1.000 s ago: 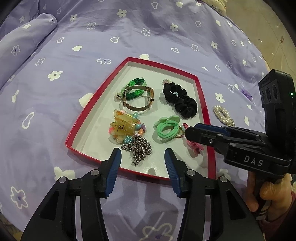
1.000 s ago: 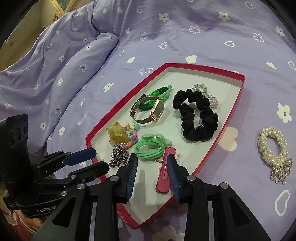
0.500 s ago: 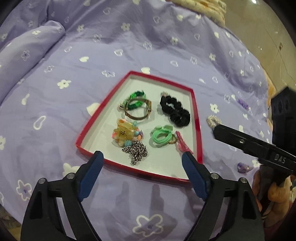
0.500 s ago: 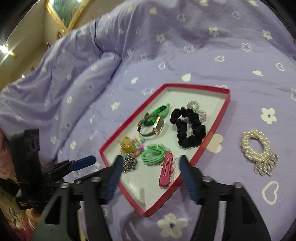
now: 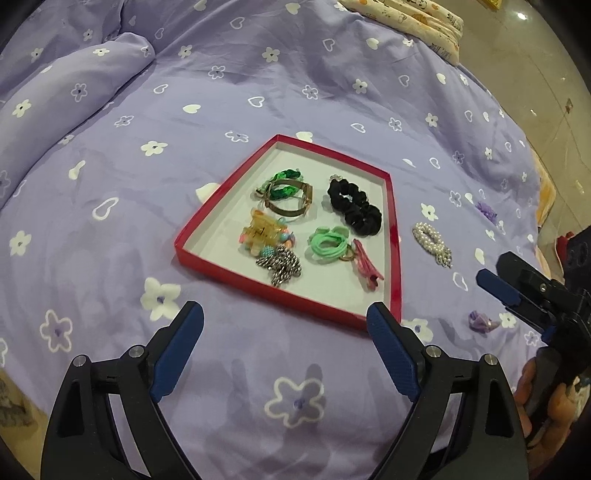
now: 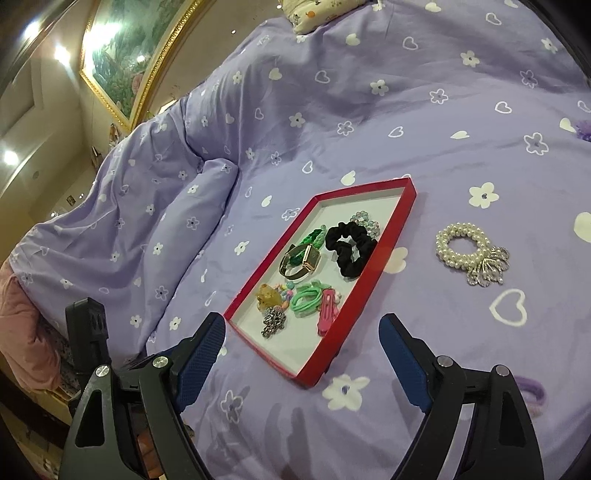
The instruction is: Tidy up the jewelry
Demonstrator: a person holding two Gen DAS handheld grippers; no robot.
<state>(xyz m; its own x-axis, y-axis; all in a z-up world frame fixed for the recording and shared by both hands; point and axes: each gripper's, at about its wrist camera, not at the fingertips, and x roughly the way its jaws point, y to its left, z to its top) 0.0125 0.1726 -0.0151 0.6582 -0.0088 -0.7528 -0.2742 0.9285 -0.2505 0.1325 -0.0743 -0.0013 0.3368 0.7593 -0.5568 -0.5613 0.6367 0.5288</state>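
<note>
A red tray lies on the purple bedspread and holds a gold watch, a black scrunchie, green hair ties, a silver chain, an amber claw clip and a pink hair clip. A pearl bracelet lies on the bedspread right of the tray. My left gripper is open and empty, near of the tray. My right gripper is open and empty, above the tray's near corner.
Small purple hair pieces lie on the bedspread right of the tray. A purple hair tie lies by the right gripper. A folded duvet ridge runs at the left. A pillow is at the far edge.
Both grippers have opened wide and pulled back up from the tray. The pink hair clip that was between the right gripper's fingers now lies in the tray.
</note>
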